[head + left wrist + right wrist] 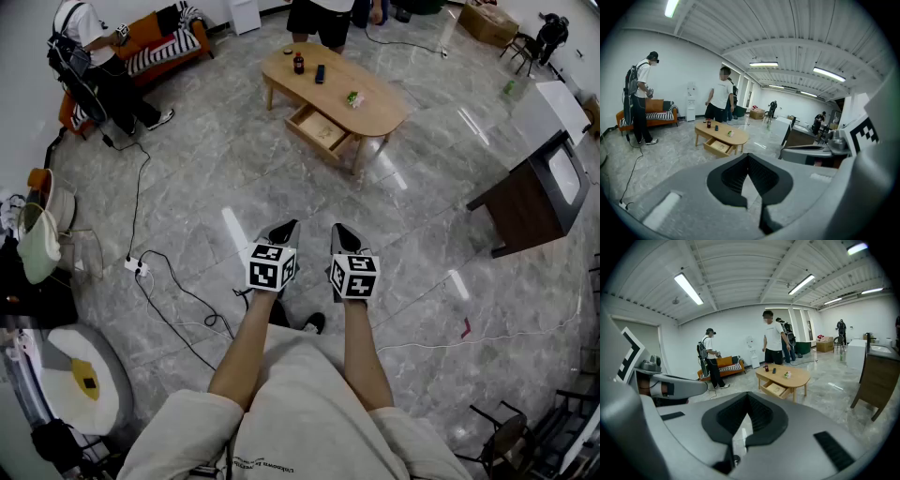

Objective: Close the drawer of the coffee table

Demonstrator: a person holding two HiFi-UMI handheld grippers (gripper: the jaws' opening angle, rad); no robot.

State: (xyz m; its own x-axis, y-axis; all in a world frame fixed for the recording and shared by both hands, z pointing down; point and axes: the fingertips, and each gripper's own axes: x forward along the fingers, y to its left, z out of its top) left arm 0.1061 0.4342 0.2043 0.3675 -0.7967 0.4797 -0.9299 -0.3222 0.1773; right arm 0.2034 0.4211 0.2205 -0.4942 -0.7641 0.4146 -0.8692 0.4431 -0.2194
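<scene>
Approach stage. My left gripper (284, 231) and right gripper (342, 232) are both clenched on nothing, side by side and tipped toward the floor. I judge them kept empty because this job needs only a push. The drawer (321, 131) hangs open from the coffee table's (380, 111) near long edge, well ahead of me.

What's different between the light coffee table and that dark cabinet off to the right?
The coffee table is pale wood with a rounded top; the cabinet is dark brown and boxy. The table's drawer hangs open; the cabinet shows none open. Both stand on legs.
</scene>
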